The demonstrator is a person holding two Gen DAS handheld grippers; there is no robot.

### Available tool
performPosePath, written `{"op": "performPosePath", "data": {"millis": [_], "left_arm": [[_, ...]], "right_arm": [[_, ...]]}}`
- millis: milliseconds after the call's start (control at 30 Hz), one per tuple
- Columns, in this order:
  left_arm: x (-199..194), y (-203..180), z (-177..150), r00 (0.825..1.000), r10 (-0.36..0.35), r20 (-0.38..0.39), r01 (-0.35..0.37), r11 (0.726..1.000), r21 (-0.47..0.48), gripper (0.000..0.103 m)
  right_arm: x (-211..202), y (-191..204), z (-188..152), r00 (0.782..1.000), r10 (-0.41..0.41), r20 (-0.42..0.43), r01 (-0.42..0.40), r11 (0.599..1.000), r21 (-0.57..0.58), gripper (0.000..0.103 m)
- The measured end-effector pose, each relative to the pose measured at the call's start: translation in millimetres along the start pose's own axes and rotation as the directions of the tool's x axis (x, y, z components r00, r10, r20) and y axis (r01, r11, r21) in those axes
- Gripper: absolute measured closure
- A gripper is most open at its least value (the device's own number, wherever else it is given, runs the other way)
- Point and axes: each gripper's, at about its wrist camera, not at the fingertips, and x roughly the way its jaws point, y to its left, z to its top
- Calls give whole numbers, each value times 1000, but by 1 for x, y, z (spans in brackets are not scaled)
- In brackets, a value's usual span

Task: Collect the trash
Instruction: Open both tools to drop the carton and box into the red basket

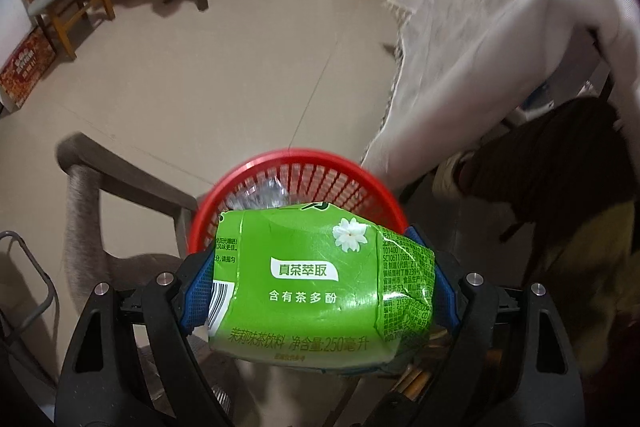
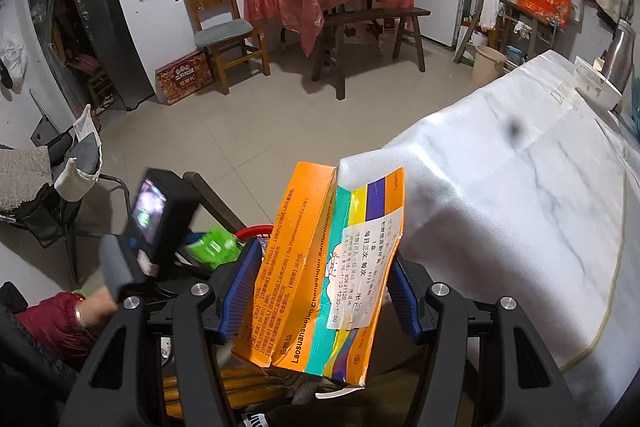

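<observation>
From the left wrist camera, the left gripper (image 1: 320,279) is clamped on 1 crushed green jasmine tea carton (image 1: 320,279), its blue pads (image 1: 196,291) pressing the carton's 2 short ends, so the carton's long axis runs crosswise between the fingers. The red mesh wastebasket (image 1: 296,163) lies straight ahead and below, its rim showing just past the carton's far edge. Something clear and crinkled, probably plastic waste, already sits inside; how many pieces cannot be told. The judgement is that the drop turns on this alignment: the carton hangs near the basket's near rim, perhaps not yet fully over the opening, so a short push forward should come before release. A grey armchair (image 1: 100,179) stands to the left of the basket and a white tablecloth (image 1: 500,39) hangs to its right.

From the right wrist camera, the right gripper (image 2: 320,291) is closed on 1 flattened orange medicine box (image 2: 320,267), held by its lower half with its long axis pointing up and away along the fingers. The left gripper (image 2: 148,223) appears at lower left, with a sliver of the green carton (image 2: 212,247) beside it and a short arc of the red rim (image 2: 256,231) just behind. The basket thus lies ahead and to the left of the right gripper, and the left gripper is the nearer of the 2. A marble-patterned table (image 2: 520,187) fills the right side.

Counted: 2 grippers, 2 held pieces of trash, 1 basket.
</observation>
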Motion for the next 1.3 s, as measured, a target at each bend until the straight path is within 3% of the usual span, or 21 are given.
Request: {"op": "performPosePath", "data": {"millis": [167,267,400,500,633,800,967,1300], "left_arm": [[30,6,-10,994,-2,-111,1,1000,-9,19],[31,9,-10,991,22,-131,-24,1000,-17,14],[13,16,-4,996,36,-81,-38,999,-28,9],[-10,24,6,995,98,-25,-99,995,-28,9],[-41,42,18,975,212,61,-208,976,-66,7],[-76,70,31,956,265,125,-245,957,-154,7],[-89,80,33,940,315,131,-289,939,-185,7],[-94,80,20,932,347,105,-331,932,-145,7]], "right_arm": [[-1,2,-3,1000,-1,6,1,1000,-15,43],[0,2,-2,1000,-1,2,1,1000,-11,43],[0,4,-5,1000,3,3,-3,1000,-14,43],[2,9,-4,1000,16,-2,-16,1000,-26,43],[6,23,2,998,55,-4,-55,996,-71,43],[22,49,14,992,121,-46,-127,980,-152,43],[54,67,18,980,147,-137,-172,967,-190,43],[127,91,5,944,111,-312,-190,953,-236,42]]}}
